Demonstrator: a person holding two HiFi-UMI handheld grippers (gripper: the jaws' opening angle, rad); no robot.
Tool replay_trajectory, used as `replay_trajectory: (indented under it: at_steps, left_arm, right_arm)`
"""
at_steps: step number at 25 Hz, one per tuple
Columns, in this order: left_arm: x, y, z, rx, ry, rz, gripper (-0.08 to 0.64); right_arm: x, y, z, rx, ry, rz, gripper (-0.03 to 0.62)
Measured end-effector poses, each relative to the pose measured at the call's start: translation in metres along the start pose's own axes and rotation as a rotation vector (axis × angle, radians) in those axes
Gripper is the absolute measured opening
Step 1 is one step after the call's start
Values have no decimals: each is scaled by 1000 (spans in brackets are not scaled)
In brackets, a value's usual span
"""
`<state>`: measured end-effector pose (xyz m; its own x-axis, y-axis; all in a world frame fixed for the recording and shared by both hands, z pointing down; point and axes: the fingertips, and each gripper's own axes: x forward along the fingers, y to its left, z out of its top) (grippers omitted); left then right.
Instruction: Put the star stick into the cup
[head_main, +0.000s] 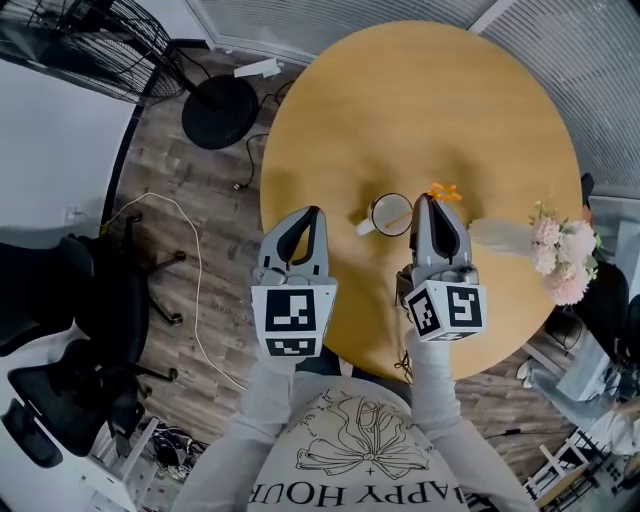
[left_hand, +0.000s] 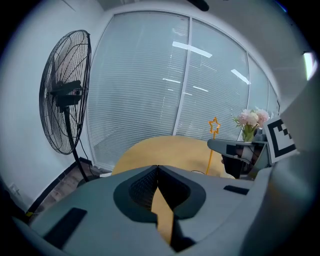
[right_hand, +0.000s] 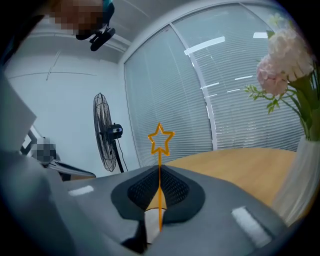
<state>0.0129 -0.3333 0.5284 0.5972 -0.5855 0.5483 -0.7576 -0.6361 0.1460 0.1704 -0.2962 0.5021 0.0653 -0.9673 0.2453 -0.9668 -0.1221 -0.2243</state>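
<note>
Over round surface (head_main: 420, 90): with star stick (head_main: 443, 190) pinched upright in right gripper (head_main: 428, 203), lower tip straight inside cup (head_main: 380, 212) rim, then release; hold clenched, empty left gripper (head_main: 314, 212) aside.

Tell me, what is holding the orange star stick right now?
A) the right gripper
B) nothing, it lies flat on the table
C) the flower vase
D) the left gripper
A: in the right gripper view the star stick stands upright, pinched between the shut jaws of the right gripper. The left gripper is shut on nothing.
</note>
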Motion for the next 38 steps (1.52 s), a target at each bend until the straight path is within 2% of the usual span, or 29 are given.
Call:
replay_trajectory:
  at_steps: [24,38]
  left_arm:
    - [18,-4,-8,-4,22,-7,6]
    - [8,-2,-2,-1,-2,4,6]
  right_arm:
    - [28,-25,-24,68,53,-30,21]
    - [26,-20,-27,60,72,-37,84]
